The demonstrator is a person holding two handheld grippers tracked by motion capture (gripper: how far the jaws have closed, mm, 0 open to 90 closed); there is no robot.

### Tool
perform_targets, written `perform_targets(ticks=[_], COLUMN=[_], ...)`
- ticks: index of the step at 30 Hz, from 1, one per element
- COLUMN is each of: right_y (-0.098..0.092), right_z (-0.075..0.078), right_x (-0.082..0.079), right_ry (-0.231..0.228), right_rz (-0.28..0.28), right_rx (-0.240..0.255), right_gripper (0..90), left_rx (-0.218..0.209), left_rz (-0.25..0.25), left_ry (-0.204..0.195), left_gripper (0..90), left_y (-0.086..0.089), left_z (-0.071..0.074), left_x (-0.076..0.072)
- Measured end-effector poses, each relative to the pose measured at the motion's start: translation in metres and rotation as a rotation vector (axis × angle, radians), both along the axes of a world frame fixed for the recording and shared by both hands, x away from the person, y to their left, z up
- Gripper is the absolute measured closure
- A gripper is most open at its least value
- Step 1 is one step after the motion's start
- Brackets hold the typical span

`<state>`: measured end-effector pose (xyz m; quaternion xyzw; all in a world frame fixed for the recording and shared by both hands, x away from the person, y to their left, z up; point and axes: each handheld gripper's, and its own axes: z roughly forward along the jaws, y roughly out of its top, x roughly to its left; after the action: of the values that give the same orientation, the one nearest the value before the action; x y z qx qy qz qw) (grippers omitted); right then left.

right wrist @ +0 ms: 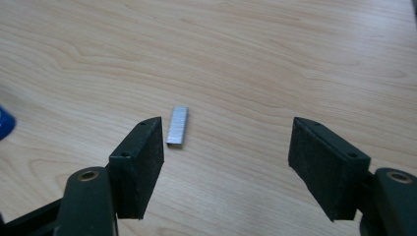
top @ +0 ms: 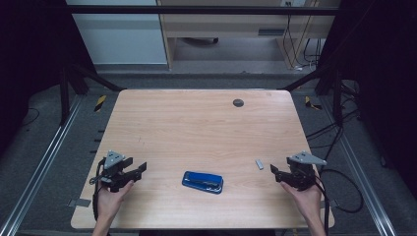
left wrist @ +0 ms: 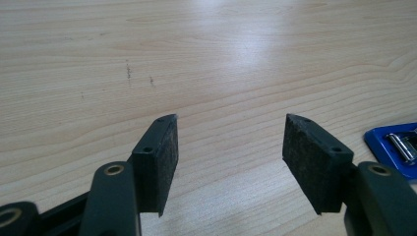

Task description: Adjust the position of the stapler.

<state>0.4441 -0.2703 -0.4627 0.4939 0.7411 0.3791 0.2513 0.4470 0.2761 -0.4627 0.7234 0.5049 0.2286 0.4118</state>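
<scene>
A blue stapler (top: 202, 181) lies flat on the wooden table (top: 196, 128) near its front edge, with a metal part on top; its corner (left wrist: 396, 147) pokes in at the right of the left gripper view. A small strip of staples (top: 259, 164) lies to the right of it, and the same staple strip (right wrist: 177, 126) sits just beyond the left jaw in the right gripper view. My left gripper (top: 139, 170) is held at the front left, open and empty, with bare wood between its pads. At the front right my right gripper (top: 273, 172) is open and empty too.
A dark round grommet (top: 238, 103) is set in the table near its far edge. Cables trail over the floor at the right, and metal rails run along both sides of the table. A blue edge (right wrist: 5, 123) peeks in at the left of the right gripper view.
</scene>
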Motion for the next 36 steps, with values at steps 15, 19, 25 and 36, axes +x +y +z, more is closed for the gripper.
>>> perform_targets(ticks=[15, 19, 25, 36], right_y=[0.016, 0.022, 0.043, 0.08], right_z=[0.017, 0.024, 0.041, 0.058], right_x=[-0.004, -0.004, 0.001, 0.011], right_ry=[0.004, 0.004, 0.001, 0.015], right_rz=[0.113, 0.122, 0.19, 0.295], right_rx=[-0.029, -0.016, -0.041, -0.079], right_gripper=[35.0, 34.5, 35.8, 38.3], left_rx=[0.066, 0.067, 0.077, 0.096], left_rz=[-0.027, -0.032, -0.011, -0.002], left_ry=[0.017, 0.0, -0.027, 0.004], left_gripper=[41.3, 41.4, 39.7, 40.5], left_y=[-0.008, -0.009, -0.005, -0.001], left_z=[-0.006, -0.004, -0.004, -0.004], left_x=[0.003, 0.001, 0.001, 0.002])
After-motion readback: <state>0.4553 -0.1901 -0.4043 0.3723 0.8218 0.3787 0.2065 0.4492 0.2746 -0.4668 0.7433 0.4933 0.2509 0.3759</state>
